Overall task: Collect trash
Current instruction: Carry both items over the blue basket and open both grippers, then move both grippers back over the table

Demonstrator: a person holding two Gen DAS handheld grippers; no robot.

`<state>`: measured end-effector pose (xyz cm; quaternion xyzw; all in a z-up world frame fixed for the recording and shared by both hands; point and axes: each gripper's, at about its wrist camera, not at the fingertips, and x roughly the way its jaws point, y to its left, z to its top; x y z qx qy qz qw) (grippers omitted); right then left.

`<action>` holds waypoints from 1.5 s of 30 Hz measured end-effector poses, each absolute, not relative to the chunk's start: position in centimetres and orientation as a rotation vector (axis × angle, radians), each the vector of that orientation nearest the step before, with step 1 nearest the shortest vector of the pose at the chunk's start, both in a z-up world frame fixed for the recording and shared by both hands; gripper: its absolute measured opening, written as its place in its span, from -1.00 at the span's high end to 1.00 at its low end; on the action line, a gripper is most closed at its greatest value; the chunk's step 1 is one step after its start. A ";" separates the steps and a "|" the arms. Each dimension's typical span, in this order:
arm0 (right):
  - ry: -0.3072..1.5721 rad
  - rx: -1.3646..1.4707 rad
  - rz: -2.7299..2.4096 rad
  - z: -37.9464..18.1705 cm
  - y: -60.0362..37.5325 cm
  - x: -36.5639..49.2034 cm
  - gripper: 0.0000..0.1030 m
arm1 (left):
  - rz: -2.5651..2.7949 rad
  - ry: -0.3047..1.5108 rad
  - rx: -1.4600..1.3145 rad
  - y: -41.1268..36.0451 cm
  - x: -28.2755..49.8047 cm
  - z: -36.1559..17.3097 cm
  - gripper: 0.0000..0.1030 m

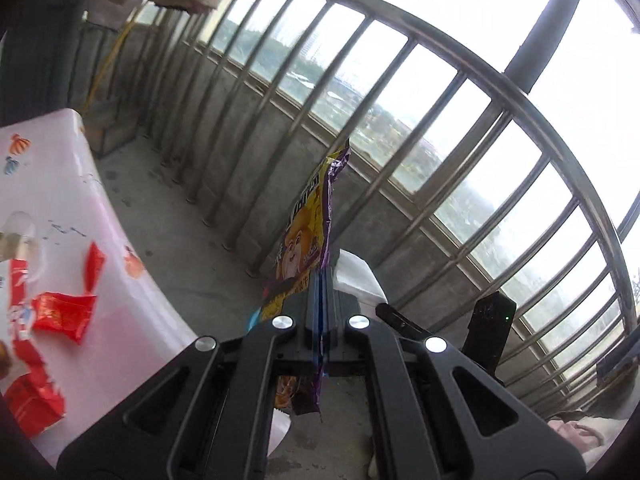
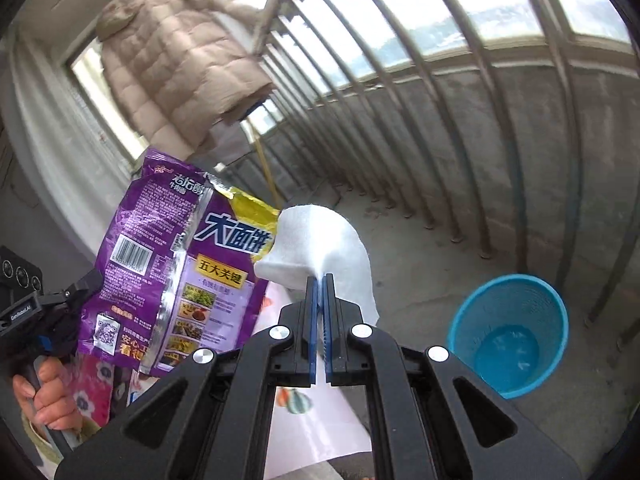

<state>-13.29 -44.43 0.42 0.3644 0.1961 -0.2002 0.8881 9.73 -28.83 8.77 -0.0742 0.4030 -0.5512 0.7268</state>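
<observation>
In the left wrist view my left gripper (image 1: 322, 280) is shut on a purple and yellow snack wrapper (image 1: 316, 216), seen edge-on and standing up from the jaws. A white tissue (image 1: 358, 276) shows just behind it. In the right wrist view my right gripper (image 2: 320, 282) is shut on that white tissue (image 2: 320, 232). The purple wrapper (image 2: 172, 264) hangs to its left, pinched by my left gripper (image 2: 86, 282), with a person's hand (image 2: 44, 392) on its handle. A blue bin (image 2: 512, 332) stands on the concrete floor at the lower right. It looks empty.
A table with a white and pink cloth (image 1: 60, 184) lies at the left, with several red wrappers (image 1: 64, 314) on it. A metal railing (image 1: 400, 92) with many bars runs along the balcony wall. A beige padded coat (image 2: 176, 60) hangs overhead.
</observation>
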 end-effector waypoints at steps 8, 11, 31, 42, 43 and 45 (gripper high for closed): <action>0.423 1.130 -0.585 -12.3 -54.3 -15.3 0.94 | -1.193 1.245 -0.003 -48.8 10.9 -4.3 1.00; 0.442 1.219 -0.634 -16.4 -57.3 -15.1 0.94 | -1.140 1.295 0.079 -53.2 11.1 -8.7 1.00; 0.752 1.397 -0.706 -33.6 -62.7 -10.9 0.12 | -0.959 1.188 0.232 -54.6 12.6 -11.7 -0.11; 0.699 1.165 -0.701 -23.1 -57.8 -11.2 0.11 | -1.014 0.911 0.185 -40.7 10.8 1.5 -0.36; 0.697 1.120 -0.685 -21.4 -56.7 -10.8 0.11 | -1.013 0.900 0.172 -38.7 10.6 2.3 -0.36; 0.702 1.023 -0.639 -17.8 -54.3 -9.8 0.06 | -0.998 0.890 0.142 -34.8 10.1 3.8 -0.36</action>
